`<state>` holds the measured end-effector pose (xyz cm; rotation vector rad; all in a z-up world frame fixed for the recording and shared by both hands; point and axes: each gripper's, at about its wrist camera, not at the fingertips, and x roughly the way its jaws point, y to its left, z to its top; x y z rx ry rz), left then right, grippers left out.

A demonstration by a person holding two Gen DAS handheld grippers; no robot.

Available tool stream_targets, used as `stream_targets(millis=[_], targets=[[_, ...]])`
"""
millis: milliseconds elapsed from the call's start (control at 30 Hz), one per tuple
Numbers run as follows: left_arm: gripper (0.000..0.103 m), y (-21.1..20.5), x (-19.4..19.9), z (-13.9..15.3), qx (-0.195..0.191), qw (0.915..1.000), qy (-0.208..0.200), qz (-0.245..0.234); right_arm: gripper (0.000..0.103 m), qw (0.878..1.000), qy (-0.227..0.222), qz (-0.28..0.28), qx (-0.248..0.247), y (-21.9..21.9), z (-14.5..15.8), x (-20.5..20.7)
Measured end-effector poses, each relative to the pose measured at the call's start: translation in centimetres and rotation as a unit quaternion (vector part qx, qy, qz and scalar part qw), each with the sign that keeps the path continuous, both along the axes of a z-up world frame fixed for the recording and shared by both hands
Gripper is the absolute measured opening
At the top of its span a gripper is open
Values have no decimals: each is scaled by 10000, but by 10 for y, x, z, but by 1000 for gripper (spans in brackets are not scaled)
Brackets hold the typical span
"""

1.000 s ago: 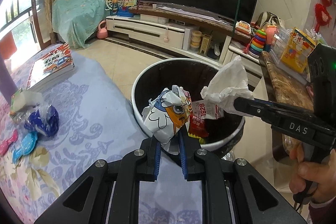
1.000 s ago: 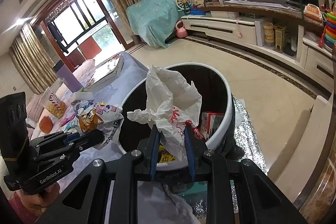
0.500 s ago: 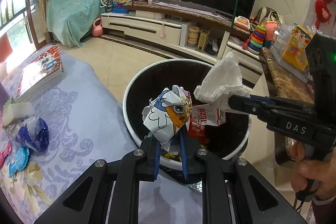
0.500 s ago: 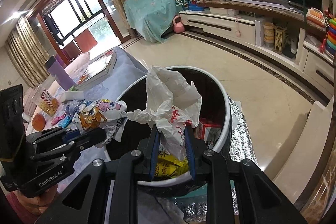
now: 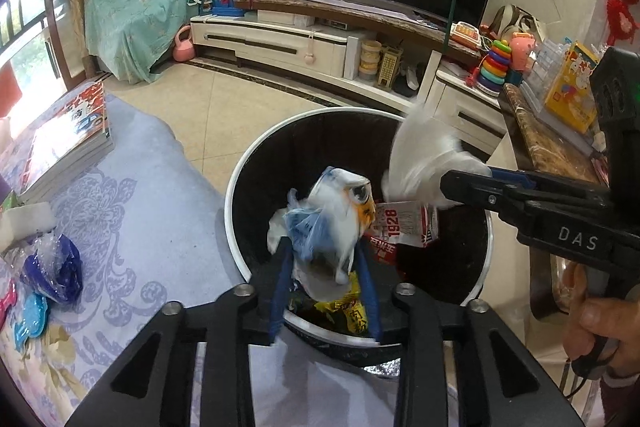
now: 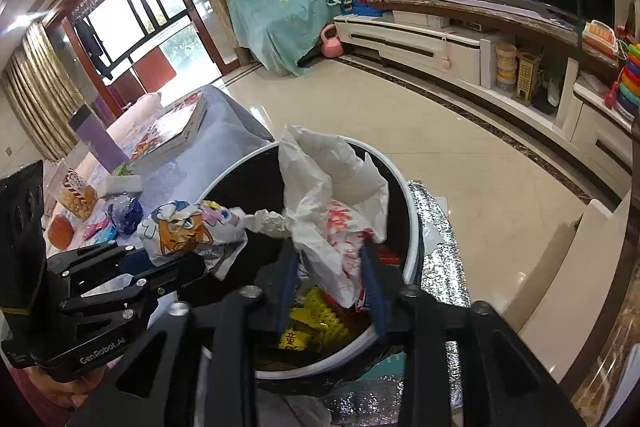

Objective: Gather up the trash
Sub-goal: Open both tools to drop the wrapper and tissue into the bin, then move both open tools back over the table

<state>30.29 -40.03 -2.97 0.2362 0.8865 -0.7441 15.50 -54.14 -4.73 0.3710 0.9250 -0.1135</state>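
Hanging over one bin (image 5: 236,187): two grippers, left gripper (image 5: 325,289) and right gripper (image 6: 330,285), jaws just parted, two wrappers (blurred, seemingly loose).

One trash bin (image 5: 236,187) at the centre. Two tools: left tool (image 5: 324,267) at 6 o'clock, right tool (image 6: 332,275). Two bags above the bin: one cartoon wrapper (image 5: 332,215), one white plastic bag (image 6: 332,179). One stack of books (image 5: 68,151) at 9 o'clock on the counter (image 5: 132,211).

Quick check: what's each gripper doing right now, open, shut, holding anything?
Left gripper: fingers just opened, cartoon wrapper loose between them over the bin.
Right gripper: fingers just opened, white plastic bag dropping free.
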Motion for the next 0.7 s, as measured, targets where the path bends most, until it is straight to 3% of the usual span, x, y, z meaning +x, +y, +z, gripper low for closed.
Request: stream_targets(millis=[67, 300, 433, 700], targets=[[46, 2, -1, 1, -24, 10000, -41, 21, 53, 10000, -16, -19, 57, -2, 0, 0], [51, 26, -17, 2, -198, 9996, -99, 200, 58, 9995, -198, -195, 156, -5, 5, -13], [56, 56, -28, -1, -291, 9986, -83, 444, 81, 9988, -408, -185, 205, 5, 10, -18], [65, 123, -48, -3, -396, 9938, -54, 1033, 85, 9972, -597, 125, 436, 45, 14, -16]])
